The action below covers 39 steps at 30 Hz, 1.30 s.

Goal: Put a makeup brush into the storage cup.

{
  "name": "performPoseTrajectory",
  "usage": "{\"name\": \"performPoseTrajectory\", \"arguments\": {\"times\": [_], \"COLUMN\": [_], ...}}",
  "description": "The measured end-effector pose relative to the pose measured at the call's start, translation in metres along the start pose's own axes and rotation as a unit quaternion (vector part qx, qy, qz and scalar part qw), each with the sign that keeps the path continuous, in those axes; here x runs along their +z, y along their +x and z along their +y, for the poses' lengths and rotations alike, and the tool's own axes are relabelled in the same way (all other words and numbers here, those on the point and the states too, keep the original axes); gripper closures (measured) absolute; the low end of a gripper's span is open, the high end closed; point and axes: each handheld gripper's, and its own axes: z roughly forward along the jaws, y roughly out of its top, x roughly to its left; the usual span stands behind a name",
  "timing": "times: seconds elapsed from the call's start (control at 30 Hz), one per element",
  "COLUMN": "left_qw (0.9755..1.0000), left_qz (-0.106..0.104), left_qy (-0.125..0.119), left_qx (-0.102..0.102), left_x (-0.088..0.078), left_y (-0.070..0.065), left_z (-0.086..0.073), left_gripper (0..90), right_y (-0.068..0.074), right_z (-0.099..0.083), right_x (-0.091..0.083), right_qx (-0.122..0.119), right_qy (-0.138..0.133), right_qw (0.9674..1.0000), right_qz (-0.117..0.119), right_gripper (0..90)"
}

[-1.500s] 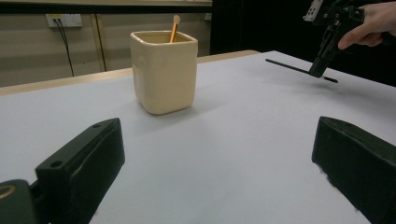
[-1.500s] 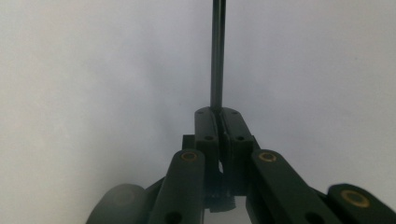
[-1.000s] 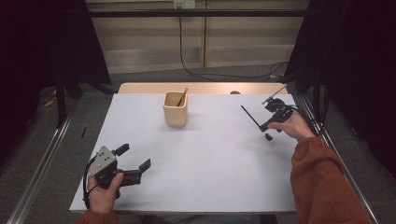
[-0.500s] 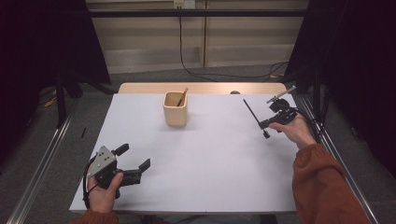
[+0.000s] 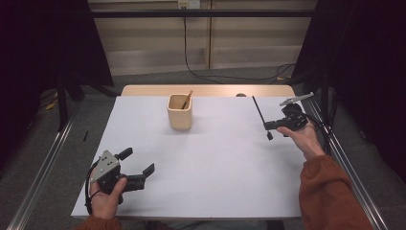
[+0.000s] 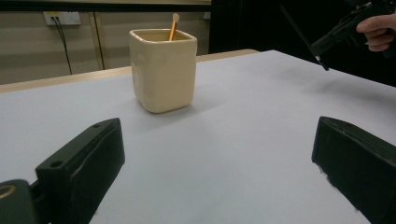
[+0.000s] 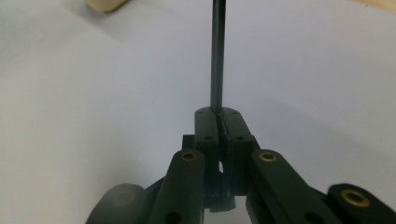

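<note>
Matte white counter (image 5: 210,167) lies beneath the right gripper (image 7: 218,113), jaws pinching a thin, straight black rod (image 7: 217,56); left gripper (image 5: 139,165) jaws spread.

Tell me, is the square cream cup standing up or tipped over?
Standing up. The square cream cup sits flat on the white table, opening upward, a thin wooden stick inside.

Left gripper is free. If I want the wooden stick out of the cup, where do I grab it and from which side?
Grip the stick by its rounded top end, the part that clears the cup rim. Come from above, since the cup's walls hide the rest. It leans against the far rim, so tilt the left gripper to match. Its jaws stand open.
</note>
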Motion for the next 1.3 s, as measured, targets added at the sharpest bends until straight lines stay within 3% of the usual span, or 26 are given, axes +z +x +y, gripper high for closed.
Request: {"name": "performPoseTrajectory", "arguments": {"times": [0.27,0.57,0.67,1.0,1.13,1.3], "left_qw": [1.0000,1.0000,1.0000,1.0000,1.0000,1.0000], "left_qz": [0.002,0.004,0.003,-0.004,-0.003,-0.003], "left_qy": [0.003,0.000,0.001,0.001,-0.001,0.000], "left_qx": [0.002,0.001,0.001,0.002,-0.002,-0.004], "left_x": [-0.001,-0.001,-0.001,0.000,-0.001,0.000], "left_y": [0.000,0.001,0.000,0.001,0.001,0.001], "left_z": [0.000,0.000,0.000,0.000,0.000,0.000], "left_gripper": [2.7,2.7,2.7,2.6,2.6,2.6], "right_y": [0.002,0.004,0.006,0.008,0.008,0.011], "right_z": [-0.007,-0.011,-0.010,-0.015,-0.014,-0.010], "right_x": [-0.006,-0.008,-0.009,-0.022,-0.027,-0.033], "right_qx": [-0.007,-0.013,-0.012,-0.002,-0.002,-0.020], "right_qy": [-0.058,-0.120,-0.129,-0.202,-0.208,-0.208], "right_qw": [0.9983,0.9925,0.9914,0.9792,0.9778,0.9772], "right_qz": [0.002,0.022,0.021,0.015,0.023,0.038], "right_gripper": [86.5,86.6,86.5,86.5,86.6,86.6]}}
